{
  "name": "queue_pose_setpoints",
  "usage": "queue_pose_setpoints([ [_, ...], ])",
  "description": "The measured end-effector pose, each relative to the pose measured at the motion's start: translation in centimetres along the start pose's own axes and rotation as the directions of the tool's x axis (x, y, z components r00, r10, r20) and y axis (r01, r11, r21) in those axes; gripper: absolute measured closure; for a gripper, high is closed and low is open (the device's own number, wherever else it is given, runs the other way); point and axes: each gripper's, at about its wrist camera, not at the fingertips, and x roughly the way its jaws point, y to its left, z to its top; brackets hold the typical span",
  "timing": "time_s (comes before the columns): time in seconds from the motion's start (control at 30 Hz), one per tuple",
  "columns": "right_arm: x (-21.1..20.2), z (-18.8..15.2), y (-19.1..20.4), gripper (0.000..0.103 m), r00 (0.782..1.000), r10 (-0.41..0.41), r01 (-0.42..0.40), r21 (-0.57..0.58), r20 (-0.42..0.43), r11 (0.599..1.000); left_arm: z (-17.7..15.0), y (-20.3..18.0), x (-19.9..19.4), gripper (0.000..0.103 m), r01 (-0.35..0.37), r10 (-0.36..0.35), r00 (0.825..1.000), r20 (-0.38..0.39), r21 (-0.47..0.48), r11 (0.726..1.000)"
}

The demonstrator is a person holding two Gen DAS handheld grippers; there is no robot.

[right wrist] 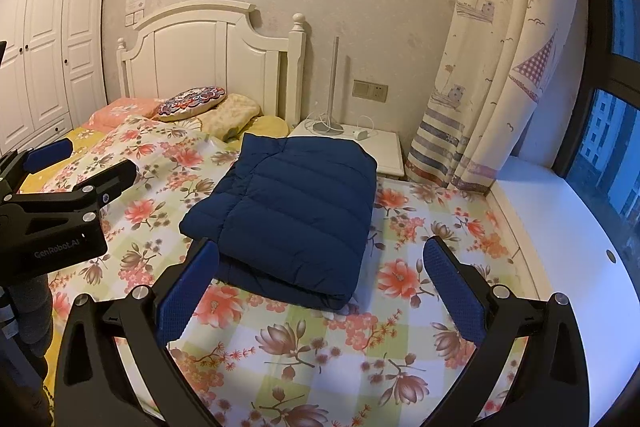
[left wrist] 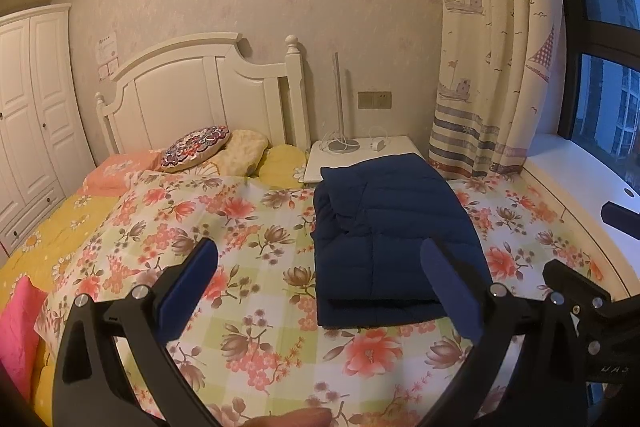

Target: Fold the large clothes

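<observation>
A navy quilted jacket [left wrist: 394, 239] lies folded into a neat rectangle on the floral bed cover [left wrist: 260, 291]; it also shows in the right wrist view [right wrist: 292, 211]. My left gripper [left wrist: 320, 259] is open and empty, held above the cover with the jacket ahead and to the right. My right gripper [right wrist: 320, 259] is open and empty, just in front of the jacket's near edge. The left gripper's body [right wrist: 60, 211] shows at the left edge of the right wrist view.
A white headboard [left wrist: 200, 87] and pillows [left wrist: 200, 147] stand at the far end. A white nightstand [left wrist: 360, 151] holds a lamp base and cables. A curtain [left wrist: 488, 67] and a white window ledge [right wrist: 560, 247] are on the right. A wardrobe [left wrist: 28, 115] is at left.
</observation>
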Motion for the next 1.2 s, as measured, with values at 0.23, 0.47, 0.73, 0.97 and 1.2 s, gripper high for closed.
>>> queue_pose_setpoints([
  [0.23, 0.3, -0.3, 0.5, 0.005, 1.0, 0.005, -0.005, 0.003, -0.01, 1.0, 0.0, 0.0, 0.1, 0.002, 0.0, 0.0, 1.0, -0.003, -0.002, 1.0],
  [0.47, 0.5, -0.3, 0.9, 0.005, 1.0, 0.011, -0.011, 0.002, -0.012, 1.0, -0.4, 0.2, 0.1, 0.002, 0.006, -0.005, 1.0, -0.012, 0.004, 1.0],
  [0.73, 0.5, -0.3, 0.9, 0.005, 1.0, 0.012, -0.012, 0.003, -0.011, 1.0, -0.3, 0.1, 0.1, 0.002, 0.005, -0.005, 1.0, -0.011, 0.005, 1.0],
  [0.97, 0.5, -0.2, 1.0, 0.005, 1.0, 0.014, -0.014, 0.002, -0.008, 1.0, -0.3, 0.1, 0.0, 0.002, 0.005, -0.005, 1.0, -0.007, 0.006, 1.0],
  [1.2, 0.4, -0.2, 1.1, 0.005, 1.0, 0.014, -0.014, 0.002, -0.009, 1.0, -0.2, -0.1, -0.2, 0.002, 0.006, -0.006, 1.0, -0.004, 0.01, 1.0],
])
